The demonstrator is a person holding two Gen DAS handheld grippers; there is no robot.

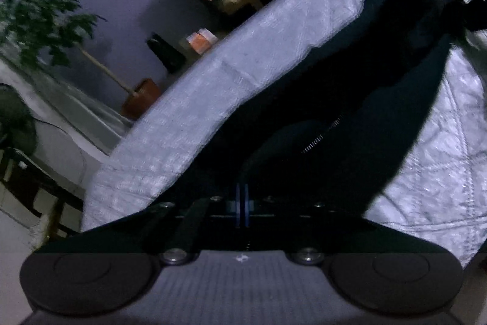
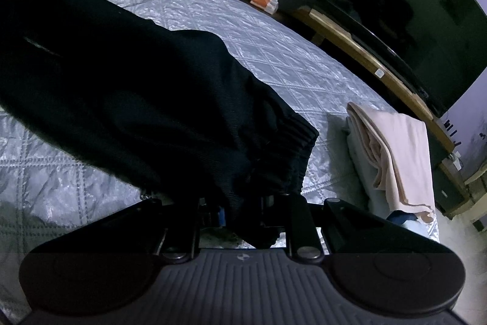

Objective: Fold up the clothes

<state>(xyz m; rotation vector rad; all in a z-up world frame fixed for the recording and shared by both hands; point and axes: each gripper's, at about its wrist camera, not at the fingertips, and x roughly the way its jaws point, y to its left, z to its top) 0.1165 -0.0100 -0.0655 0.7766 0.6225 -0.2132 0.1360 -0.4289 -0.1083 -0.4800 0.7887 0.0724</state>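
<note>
Left claw: pinched flat, cloth in it uncertain. Right claw: clamped on black trousers' cuff, over the quilted bed. I'd keep hems level, taut.

From my right wrist view, the trousers lie across the bed, their cuffed end toward me. A folded stack sits near the bed's right edge; the television stands beyond it.

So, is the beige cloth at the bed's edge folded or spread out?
Folded. The beige cloth lies in stacked layers, their edges showing along its left side, on the quilted bed cover.
</note>
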